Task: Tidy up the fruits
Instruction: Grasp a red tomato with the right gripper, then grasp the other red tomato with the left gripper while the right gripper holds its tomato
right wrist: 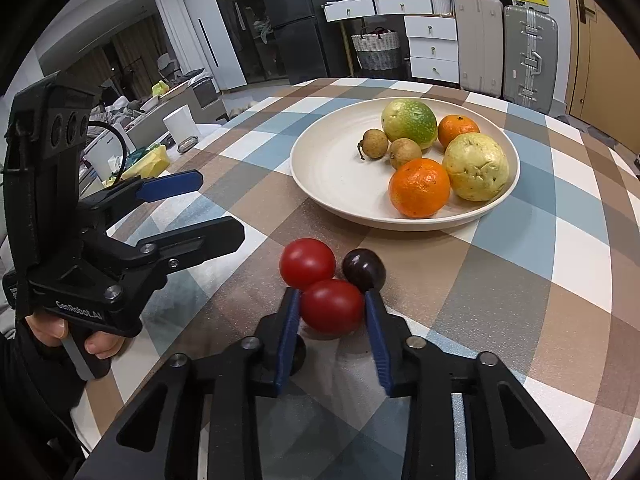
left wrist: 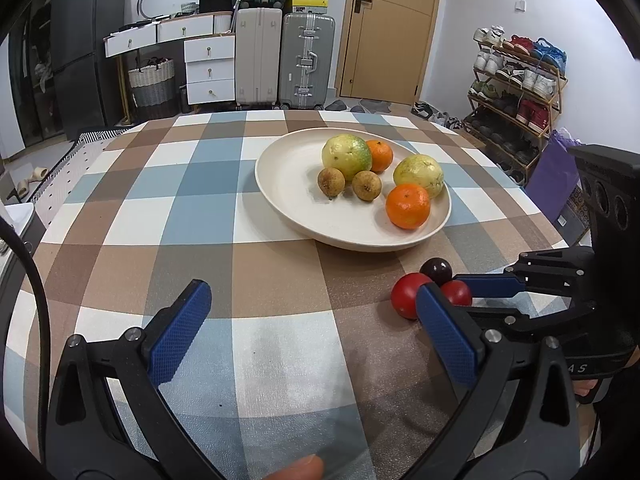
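A cream plate point(left wrist: 280, 176) point(right wrist: 328, 168) on the checked tablecloth holds two green-yellow guavas point(right wrist: 410, 122), two oranges point(right wrist: 419, 188) and two small brown longans point(right wrist: 375, 143). Near the plate on the cloth lie two red tomatoes and a dark plum point(right wrist: 364, 270) point(left wrist: 437, 270). My right gripper point(right wrist: 331, 304) point(left wrist: 448, 286) is shut on the nearer red tomato point(right wrist: 332, 310) point(left wrist: 458, 292), which still rests on the cloth. The other red tomato point(right wrist: 306, 262) point(left wrist: 406, 294) touches it. My left gripper point(left wrist: 316, 312) point(right wrist: 216, 204) is open and empty, left of the tomatoes.
A dark round fruit point(right wrist: 298, 354) lies partly hidden under my right gripper's left finger. Beyond the table's far edge stand suitcases point(left wrist: 306, 60), white drawers point(left wrist: 210, 68), a door and a shoe rack point(left wrist: 516, 92). A cluttered side table point(right wrist: 152, 136) stands to the left.
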Tool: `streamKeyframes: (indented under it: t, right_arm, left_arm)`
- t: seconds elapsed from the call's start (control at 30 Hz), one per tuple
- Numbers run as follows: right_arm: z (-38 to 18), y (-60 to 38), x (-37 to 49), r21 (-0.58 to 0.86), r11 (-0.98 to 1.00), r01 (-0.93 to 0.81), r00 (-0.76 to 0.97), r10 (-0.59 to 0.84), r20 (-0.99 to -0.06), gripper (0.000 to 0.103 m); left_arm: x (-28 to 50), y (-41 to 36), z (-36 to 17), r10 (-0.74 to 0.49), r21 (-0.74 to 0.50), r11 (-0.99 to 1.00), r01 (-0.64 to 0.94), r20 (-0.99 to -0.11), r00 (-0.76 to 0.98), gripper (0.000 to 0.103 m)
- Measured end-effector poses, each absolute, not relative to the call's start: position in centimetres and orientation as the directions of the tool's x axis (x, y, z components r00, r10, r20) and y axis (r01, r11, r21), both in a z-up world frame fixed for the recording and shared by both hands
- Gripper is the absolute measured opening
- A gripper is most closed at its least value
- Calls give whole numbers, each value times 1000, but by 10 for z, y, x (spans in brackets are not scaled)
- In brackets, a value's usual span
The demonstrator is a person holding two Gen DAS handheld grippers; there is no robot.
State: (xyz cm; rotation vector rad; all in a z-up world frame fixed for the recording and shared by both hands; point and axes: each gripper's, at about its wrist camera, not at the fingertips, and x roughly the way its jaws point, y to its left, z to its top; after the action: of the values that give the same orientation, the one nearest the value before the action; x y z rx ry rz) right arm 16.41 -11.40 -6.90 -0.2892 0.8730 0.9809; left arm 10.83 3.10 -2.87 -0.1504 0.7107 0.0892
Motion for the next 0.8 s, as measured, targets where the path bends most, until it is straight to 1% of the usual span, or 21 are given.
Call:
streamKeyframes:
  t: [0.17, 0.5, 0.7, 0.8]
  right_arm:
    - [-65, -115, 161, 154, 543, -825, 268, 617, -739, 33]
    - [-45, -131, 166, 168, 571, -804, 344, 676, -652, 33]
    - [-45, -139, 177, 169, 628, -759, 395, 652, -647, 33]
    - [-46, -141, 183, 172, 647, -742, 407, 640, -652, 33]
  left_arm:
    - [108, 31, -29, 30, -107, 985, -132, -656, 754, 102]
    - [107, 31, -31, 27, -107, 986, -131, -662, 749, 102]
    - [108, 24, -33, -13, -132, 986, -100, -664, 748, 102]
    - [112, 17, -34, -17, -119, 989, -86, -675, 738, 102]
